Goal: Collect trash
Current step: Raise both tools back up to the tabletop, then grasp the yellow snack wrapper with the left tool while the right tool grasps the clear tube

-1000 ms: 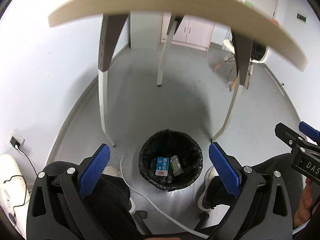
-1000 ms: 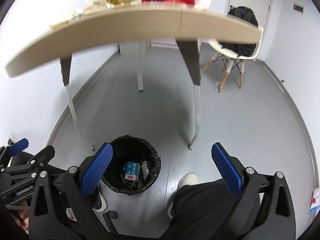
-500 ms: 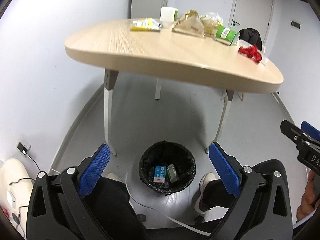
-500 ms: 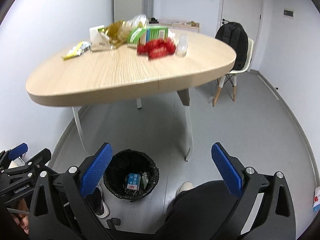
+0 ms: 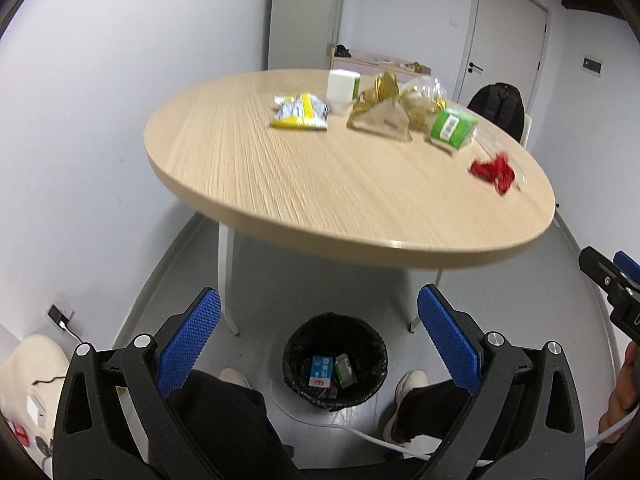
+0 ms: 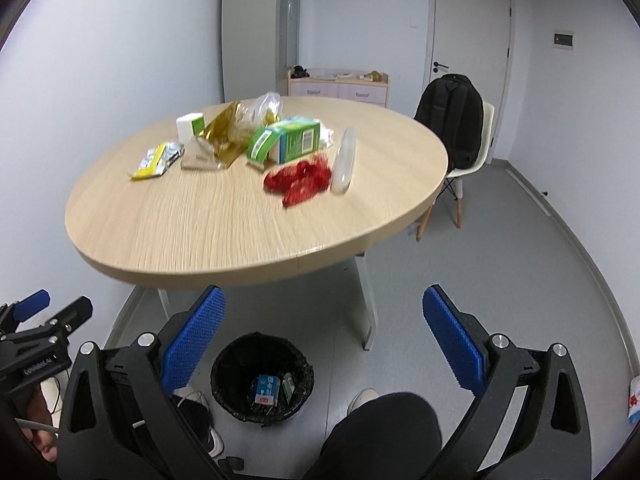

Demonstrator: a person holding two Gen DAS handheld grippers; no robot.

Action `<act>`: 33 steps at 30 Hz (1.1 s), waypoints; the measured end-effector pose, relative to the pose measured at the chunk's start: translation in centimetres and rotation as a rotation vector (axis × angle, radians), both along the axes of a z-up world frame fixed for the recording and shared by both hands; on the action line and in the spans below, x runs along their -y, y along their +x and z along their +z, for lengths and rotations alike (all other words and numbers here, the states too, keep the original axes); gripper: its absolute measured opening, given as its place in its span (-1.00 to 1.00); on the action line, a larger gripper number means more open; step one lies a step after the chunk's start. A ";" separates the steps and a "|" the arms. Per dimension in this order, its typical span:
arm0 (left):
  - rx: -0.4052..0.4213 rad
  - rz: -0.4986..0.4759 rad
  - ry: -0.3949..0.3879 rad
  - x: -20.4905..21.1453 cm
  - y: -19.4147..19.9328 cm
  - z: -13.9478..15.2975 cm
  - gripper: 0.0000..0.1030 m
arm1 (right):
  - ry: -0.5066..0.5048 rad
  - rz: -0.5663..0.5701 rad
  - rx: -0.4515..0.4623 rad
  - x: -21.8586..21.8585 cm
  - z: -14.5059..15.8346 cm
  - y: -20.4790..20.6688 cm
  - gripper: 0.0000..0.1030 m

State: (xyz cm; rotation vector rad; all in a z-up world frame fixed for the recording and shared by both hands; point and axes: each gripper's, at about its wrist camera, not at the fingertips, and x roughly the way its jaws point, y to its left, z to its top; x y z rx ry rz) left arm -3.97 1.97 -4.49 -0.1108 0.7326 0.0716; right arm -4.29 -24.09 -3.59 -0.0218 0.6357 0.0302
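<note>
Both views have risen above the round woodgrain tabletop (image 5: 320,184); crinkled wrappers (image 6: 298,178).

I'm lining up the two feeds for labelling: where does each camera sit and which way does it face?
Left wrist: on the left gripper, facing the round wooden table; shows its open blue fingers, the person's legs.
Right wrist: on the right gripper, further right, same heading; open fingers, one knee, the left gripper at its left edge.
Shared: table litter, the black-lined trash bin.
</note>
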 end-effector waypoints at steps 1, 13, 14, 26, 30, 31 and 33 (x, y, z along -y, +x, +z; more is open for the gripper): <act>0.003 0.002 0.000 -0.1 0.3 0.3 0.89 | 0.001 0.002 -0.001 0.0 0.3 0.3 0.79; -0.019 0.026 0.014 -1.1 6.2 2.7 0.88 | 0.015 0.003 -0.026 0.8 1.6 5.4 0.69; -0.024 0.027 0.014 -1.2 6.8 2.7 0.88 | 0.015 0.002 -0.030 0.8 1.6 5.9 0.67; -0.070 0.055 0.035 -3.6 16.0 2.9 0.86 | 0.017 -0.016 -0.084 0.7 1.3 14.4 0.52; -0.090 0.062 0.050 -4.4 19.5 2.8 0.86 | 0.020 -0.032 -0.112 0.8 1.0 17.4 0.44; -0.094 0.063 0.050 -4.6 20.3 2.8 0.86 | 0.016 -0.035 -0.119 0.9 1.0 18.3 0.42; -0.104 0.069 0.052 -5.0 21.8 2.6 0.85 | 0.006 -0.043 -0.135 0.9 0.8 19.9 0.33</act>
